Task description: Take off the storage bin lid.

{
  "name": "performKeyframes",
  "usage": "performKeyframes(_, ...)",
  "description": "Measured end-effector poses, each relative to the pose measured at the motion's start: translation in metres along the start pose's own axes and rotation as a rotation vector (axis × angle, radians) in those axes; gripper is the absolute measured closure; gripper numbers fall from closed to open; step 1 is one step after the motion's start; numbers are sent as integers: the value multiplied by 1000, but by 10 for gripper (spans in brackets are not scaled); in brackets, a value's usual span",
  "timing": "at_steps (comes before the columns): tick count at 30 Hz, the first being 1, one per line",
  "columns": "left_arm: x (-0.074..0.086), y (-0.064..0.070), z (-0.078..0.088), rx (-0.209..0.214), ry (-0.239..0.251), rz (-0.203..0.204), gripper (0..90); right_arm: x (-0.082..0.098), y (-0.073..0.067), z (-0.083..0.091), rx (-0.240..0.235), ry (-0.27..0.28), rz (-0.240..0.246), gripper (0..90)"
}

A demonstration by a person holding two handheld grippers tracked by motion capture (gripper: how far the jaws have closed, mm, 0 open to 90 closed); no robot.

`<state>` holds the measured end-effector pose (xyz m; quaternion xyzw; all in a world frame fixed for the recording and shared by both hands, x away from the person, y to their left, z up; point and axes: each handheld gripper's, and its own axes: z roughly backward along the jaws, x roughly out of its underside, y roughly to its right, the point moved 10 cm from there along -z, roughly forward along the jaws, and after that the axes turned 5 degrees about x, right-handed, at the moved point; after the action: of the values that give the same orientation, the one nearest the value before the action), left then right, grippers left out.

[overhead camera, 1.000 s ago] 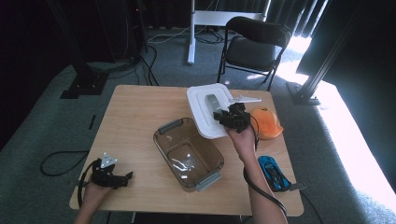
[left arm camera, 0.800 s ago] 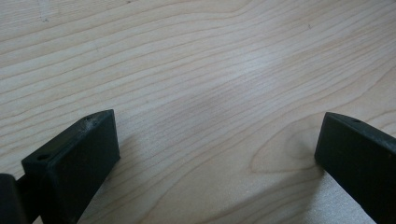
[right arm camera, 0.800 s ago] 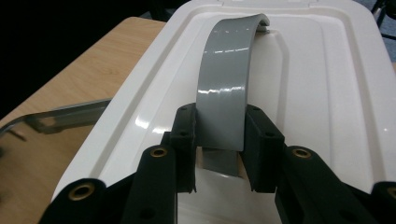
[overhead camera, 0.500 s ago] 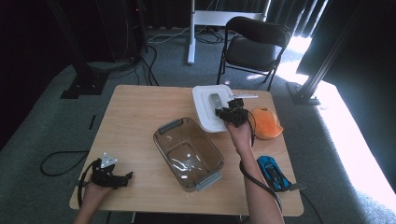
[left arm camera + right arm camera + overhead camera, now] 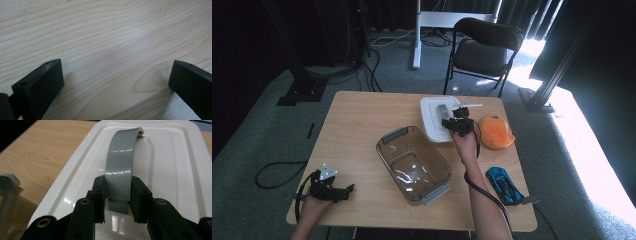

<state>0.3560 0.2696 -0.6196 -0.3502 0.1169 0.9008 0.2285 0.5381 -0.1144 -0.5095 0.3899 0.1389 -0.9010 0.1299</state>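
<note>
On the desk's far right: white lid [image 5: 434,120] lies flat on the desk [image 5: 362,130], just beyond the clear container [image 5: 414,164] and beside the orange thing [image 5: 495,132].
Lid handle: the grey handle [image 5: 120,165] arches up from the lid's middle; in the right gripper view the pads pinch it from both sides near its lower end.
Right gripper [image 5: 457,123]: pinching the grey handle, jaws narrowed onto the strip, hand stretched forward over the lid.
What changed: a second ago the lid hung tilted in the air above the container's far corner; now it has come down and away, flat on the wood.
Meaning: the lid reads as set aside, off the container, so the container stands open. My judgement is that letting go of the handle is what remains of this step.
Left gripper [image 5: 332,190]: rests at the near left corner, unmoved, jaws spread wide over bare wood with nothing between them.
Also near: a blue toy car [image 5: 503,184] lies by the right forearm, well apart from the lid.
</note>
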Motion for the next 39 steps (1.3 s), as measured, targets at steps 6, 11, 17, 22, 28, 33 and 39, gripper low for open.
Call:
performKeyframes(6, 0, 0, 0, 0, 0, 0, 2, 18, 1, -15, -8, -44, -20, 681)
performKeyframes(11, 0, 0, 0, 0, 0, 0, 2, 33, 0, -25, -23, -56, -47, 680)
performKeyframes(17, 0, 0, 0, 0, 0, 0, 2, 46, -3, -36, -17, -59, -49, 680)
performKeyframes(22, 0, 0, 0, 0, 0, -1, 2, 55, -7, -42, -10, -68, -37, 680)
performKeyframes(28, 0, 0, 0, 1, -2, -2, 2, 68, -11, -49, -10, -88, -28, 679)
performKeyframes(33, 0, 0, 0, 1, -2, -2, 2, 75, -13, -52, -34, -110, -21, 620)
performKeyframes(39, 0, 0, 0, 0, -2, -2, 2, 72, -14, -43, -55, -102, -10, 447)
